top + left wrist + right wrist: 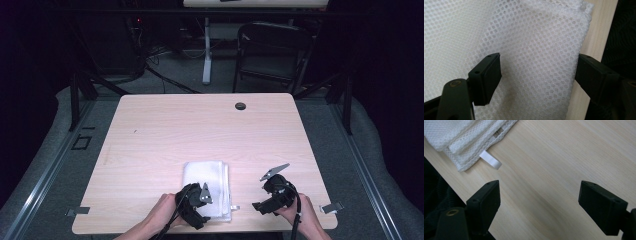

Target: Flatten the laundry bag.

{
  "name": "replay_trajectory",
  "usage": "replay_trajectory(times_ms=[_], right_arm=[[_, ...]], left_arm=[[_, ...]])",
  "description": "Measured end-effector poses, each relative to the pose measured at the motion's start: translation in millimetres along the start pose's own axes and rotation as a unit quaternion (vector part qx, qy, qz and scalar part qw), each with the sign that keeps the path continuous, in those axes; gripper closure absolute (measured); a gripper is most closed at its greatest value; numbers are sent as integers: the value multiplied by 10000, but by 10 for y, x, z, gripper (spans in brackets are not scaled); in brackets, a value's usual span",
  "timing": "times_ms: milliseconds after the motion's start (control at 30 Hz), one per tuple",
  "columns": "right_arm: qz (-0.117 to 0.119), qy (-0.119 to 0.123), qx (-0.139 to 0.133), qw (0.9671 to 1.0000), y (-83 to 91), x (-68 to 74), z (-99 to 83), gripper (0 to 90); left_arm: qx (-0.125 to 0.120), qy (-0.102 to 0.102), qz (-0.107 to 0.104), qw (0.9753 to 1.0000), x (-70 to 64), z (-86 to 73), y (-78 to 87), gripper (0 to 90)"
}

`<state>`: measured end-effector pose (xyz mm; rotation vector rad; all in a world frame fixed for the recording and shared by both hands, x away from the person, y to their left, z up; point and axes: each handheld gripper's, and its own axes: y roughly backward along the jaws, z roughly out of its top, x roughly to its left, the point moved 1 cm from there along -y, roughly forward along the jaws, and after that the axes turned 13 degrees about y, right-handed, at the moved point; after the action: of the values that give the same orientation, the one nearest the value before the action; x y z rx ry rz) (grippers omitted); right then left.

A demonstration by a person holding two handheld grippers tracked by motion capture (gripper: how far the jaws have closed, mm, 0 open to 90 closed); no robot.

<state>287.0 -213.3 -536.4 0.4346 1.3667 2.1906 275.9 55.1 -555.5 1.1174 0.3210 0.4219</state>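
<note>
A folded white mesh cloth [210, 182] lies near the front edge of the wooden table [200, 130]. My left gripper [200, 202] hovers over its near left part, open, jaws spread wide above the mesh cloth [534, 50] with nothing between them. My right gripper [262, 202] is to the right of the cloth, open over bare wood [549, 177]. In the right gripper view the cloth's corner [466, 142] and its small white tag [491, 160] lie at the upper left, apart from the jaws.
A dark cable hole [240, 106] sits near the table's far edge. A black folding chair [272, 55] and a white table leg [207, 50] stand beyond the table. Metal clips [331, 207] mark the front corners. The table edge [596, 30] runs beside the cloth.
</note>
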Motion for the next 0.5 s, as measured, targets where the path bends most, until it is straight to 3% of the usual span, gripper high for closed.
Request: replay_trajectory(times_ms=[233,500], right_arm=[[98,169,29,9998,-36,59,32,209],[155,285,10,9995,-67,123,78,318]], left_arm=[[-12,-31,6,10000,30,12,-44,434],[-85,-55,53,9999,83,-10,-42,557]])
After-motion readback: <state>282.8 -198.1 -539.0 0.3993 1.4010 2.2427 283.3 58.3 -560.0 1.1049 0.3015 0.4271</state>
